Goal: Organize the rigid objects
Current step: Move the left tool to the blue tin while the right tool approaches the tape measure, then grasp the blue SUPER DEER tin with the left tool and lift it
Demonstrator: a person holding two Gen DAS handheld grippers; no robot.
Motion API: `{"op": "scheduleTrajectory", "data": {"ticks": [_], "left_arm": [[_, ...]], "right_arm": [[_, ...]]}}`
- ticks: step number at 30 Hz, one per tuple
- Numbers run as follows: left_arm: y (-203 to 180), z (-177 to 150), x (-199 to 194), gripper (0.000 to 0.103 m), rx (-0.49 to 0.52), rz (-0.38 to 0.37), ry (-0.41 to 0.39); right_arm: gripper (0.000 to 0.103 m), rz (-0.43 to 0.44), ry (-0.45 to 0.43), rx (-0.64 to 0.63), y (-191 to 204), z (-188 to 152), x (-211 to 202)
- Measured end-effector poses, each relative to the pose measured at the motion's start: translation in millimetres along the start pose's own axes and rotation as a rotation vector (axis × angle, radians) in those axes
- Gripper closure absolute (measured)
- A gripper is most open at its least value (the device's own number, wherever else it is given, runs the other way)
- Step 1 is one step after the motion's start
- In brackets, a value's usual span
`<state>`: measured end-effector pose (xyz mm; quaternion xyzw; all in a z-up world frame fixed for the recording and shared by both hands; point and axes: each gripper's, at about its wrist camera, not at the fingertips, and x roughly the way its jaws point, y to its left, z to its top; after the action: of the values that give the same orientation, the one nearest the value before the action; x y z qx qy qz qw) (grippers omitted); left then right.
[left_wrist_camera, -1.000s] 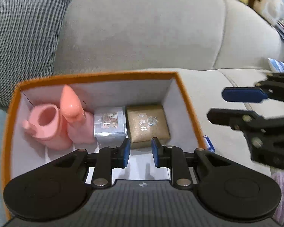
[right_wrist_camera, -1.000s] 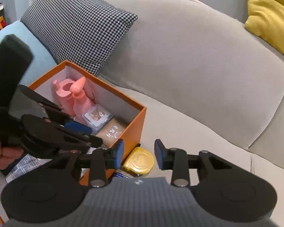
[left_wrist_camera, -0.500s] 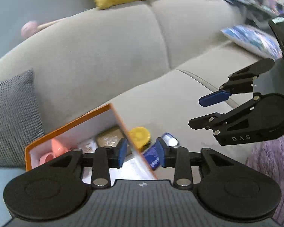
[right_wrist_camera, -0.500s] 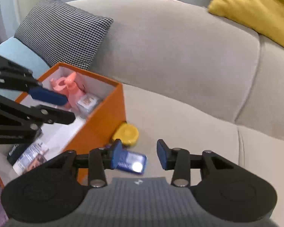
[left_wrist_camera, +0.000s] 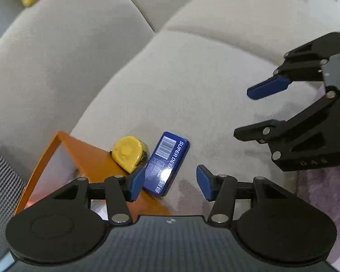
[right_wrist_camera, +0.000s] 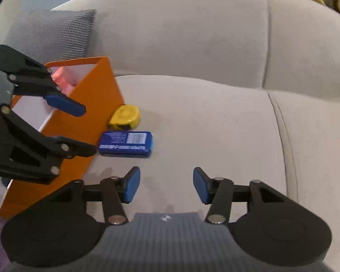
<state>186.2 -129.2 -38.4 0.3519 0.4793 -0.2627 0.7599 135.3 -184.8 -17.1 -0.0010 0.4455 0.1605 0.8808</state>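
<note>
Step in hand, as judged: reach for next loose item on sofa seat (right_wrist_camera: pixel 215 117). Blue tin (right_wrist_camera: pixel 126 144) lies flat just right of orange box (right_wrist_camera: pixel 83 122); yellow tape measure (right_wrist_camera: pixel 124 117) just beyond, against box wall. Left gripper (left_wrist_camera: pixel 170 182) and right gripper (right_wrist_camera: pixel 166 185): fingers have just been opening, moderately wide, nothing between. Next: straddle tin, close, lift into box. Box holds pink item (right_wrist_camera: pixel 63 77); rest hidden.

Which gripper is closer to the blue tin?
Left. The left gripper hangs just over the blue tin, one pad overlapping its edge. The right gripper sits farther back, open, with sofa between.
</note>
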Motion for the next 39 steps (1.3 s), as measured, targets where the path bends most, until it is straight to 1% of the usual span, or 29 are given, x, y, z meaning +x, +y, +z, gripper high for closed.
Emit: {"op": "scheduleTrajectory", "data": {"ticks": [2, 4, 6, 8, 12, 16, 18, 24, 30, 32, 35, 36, 37, 39], "left_arm": [[-2, 9, 18, 0.041, 0.025, 0.007, 0.065], [-5, 14, 30, 0.042, 0.045, 0.013, 0.113], [-6, 18, 42, 0.042, 0.057, 0.011, 0.144], [-5, 21, 51, 0.042, 0.062, 0.011, 0.172], [-9, 24, 68, 0.042, 0.094, 0.006, 0.216], [-6, 28, 85, 0.049, 0.080, 0.000, 0.262], [-6, 30, 89, 0.048, 0.085, 0.015, 0.262], [-7, 40, 99, 0.047, 0.110, 0.014, 0.284], [-17, 33, 97, 0.047, 0.156, 0.028, 0.271], [-18, 34, 95, 0.047, 0.142, 0.024, 0.276], [-14, 29, 75, 0.050, 0.100, 0.011, 0.268], [-13, 27, 70, 0.051, 0.082, 0.006, 0.259], [-12, 24, 67, 0.051, 0.067, -0.016, 0.257], [-15, 19, 59, 0.051, 0.015, -0.109, 0.276]], "right_arm": [[0.049, -0.004, -0.012, 0.043, -5, -5, 6], [0.049, -0.017, -0.036, 0.083, -9, -10, 14], [0.049, -0.029, -0.061, 0.106, -12, -15, 19], [0.049, -0.017, -0.077, 0.125, -16, -19, 26], [0.049, -0.009, -0.075, 0.187, -25, -25, 37], [0.045, 0.013, -0.079, 0.232, -33, -26, 42], [0.045, 0.025, -0.073, 0.246, -34, -26, 45], [0.045, 0.041, -0.059, 0.257, -32, -26, 47], [0.045, 0.043, -0.049, 0.266, -29, -24, 48], [0.045, 0.041, -0.049, 0.270, -28, -24, 48], [0.045, 0.033, -0.049, 0.273, -28, -24, 48], [0.045, 0.029, -0.051, 0.275, -28, -24, 48], [0.045, 0.027, -0.055, 0.277, -29, -24, 48], [0.045, 0.020, -0.068, 0.290, -30, -25, 46]]}}
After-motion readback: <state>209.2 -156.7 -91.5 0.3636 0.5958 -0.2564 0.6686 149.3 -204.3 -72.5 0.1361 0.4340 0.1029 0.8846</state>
